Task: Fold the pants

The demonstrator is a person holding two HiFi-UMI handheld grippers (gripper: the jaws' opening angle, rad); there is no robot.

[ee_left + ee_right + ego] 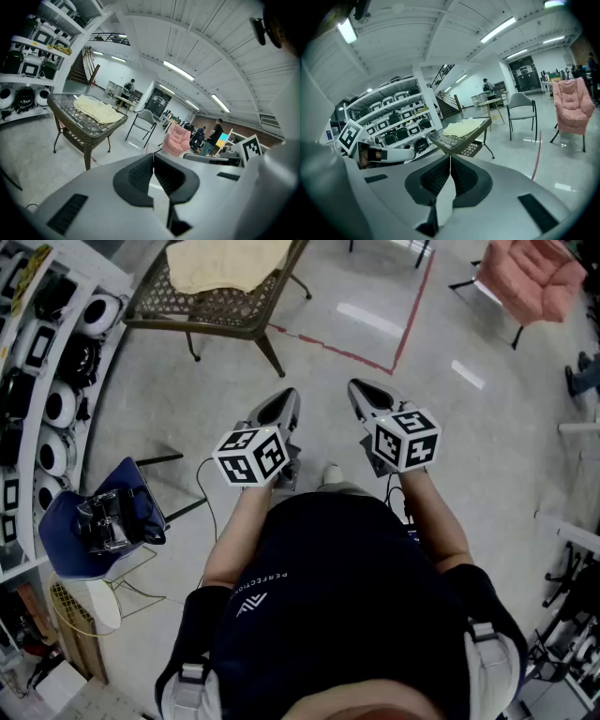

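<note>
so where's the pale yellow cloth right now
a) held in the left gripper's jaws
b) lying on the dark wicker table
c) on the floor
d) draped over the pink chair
b: the pale yellow cloth lies on top of the dark wicker table, while the left gripper and right gripper are shut on nothing.

One word can be read: small white capitals on the front of the person's dark navy shirt [328,615] spell "PERFECTION". In the head view it runs sideways beside a white angular logo [251,606]. The white left cube [251,456] on the left tool [289,397] and the white right cube [405,439] on the right tool [364,388] carry black square-patterned markers with no letters or digits. Any print on the items on the white shelf rack [37,352] is too small to read.
</note>
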